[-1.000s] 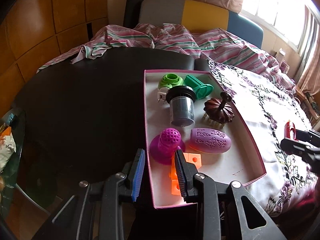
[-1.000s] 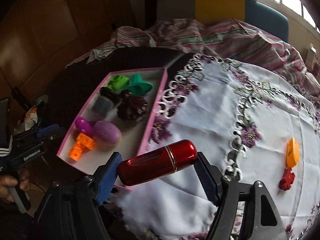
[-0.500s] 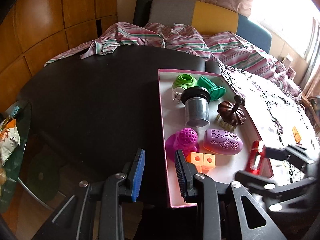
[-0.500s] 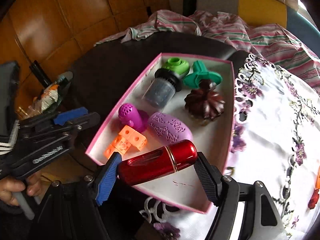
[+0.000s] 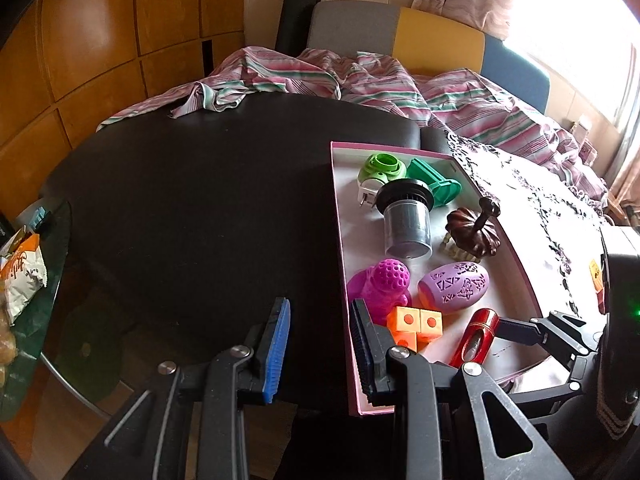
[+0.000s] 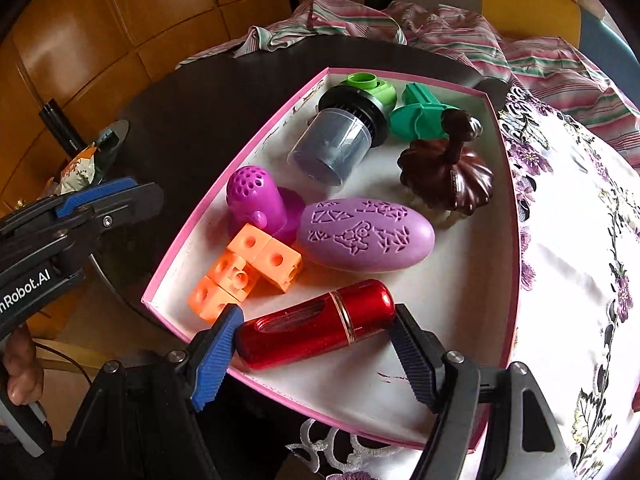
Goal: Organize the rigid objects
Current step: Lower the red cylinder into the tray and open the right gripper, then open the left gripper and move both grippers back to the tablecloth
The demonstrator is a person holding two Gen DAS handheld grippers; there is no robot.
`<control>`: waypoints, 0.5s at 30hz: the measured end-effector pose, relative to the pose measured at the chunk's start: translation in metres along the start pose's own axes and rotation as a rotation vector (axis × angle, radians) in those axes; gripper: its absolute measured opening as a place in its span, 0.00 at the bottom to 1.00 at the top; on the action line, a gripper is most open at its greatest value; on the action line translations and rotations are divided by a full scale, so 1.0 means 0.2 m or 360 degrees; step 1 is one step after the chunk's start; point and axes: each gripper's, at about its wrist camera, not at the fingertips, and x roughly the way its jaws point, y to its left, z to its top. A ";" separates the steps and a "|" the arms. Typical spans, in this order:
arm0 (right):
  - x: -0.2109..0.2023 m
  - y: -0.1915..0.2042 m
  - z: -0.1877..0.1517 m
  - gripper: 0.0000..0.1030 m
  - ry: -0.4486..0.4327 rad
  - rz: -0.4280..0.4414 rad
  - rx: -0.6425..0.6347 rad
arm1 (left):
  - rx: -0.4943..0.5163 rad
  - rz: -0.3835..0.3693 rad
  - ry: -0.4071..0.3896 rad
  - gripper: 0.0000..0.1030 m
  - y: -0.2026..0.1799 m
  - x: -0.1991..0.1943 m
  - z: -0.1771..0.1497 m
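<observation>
The right gripper (image 6: 314, 350) clamps a glossy red metal cylinder (image 6: 316, 330) end to end, low over the near end of the pink-rimmed white tray (image 6: 460, 280), beside the orange plastic cubes (image 6: 244, 270). The left gripper (image 5: 320, 344) hangs parted and empty, straddling the tray's near left rim.

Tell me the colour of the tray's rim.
Pink rim, white inside; clearest in the right wrist view.

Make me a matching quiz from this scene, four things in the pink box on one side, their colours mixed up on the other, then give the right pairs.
Things:
1. linked cubes
2. patterned egg
3. cylinder in the right tool
4. pumpkin-shaped piece

Colours:
A. dark brown
B. orange
C. shiny red
D. lilac

Pairs: 1-B, 2-D, 3-C, 4-A
</observation>
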 end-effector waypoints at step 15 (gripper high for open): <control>-0.16 -0.06 0.00 0.74 -0.0132 0.0022 0.0068 | 0.0015 0.0006 -0.0018 0.30 -0.02 -0.03 0.00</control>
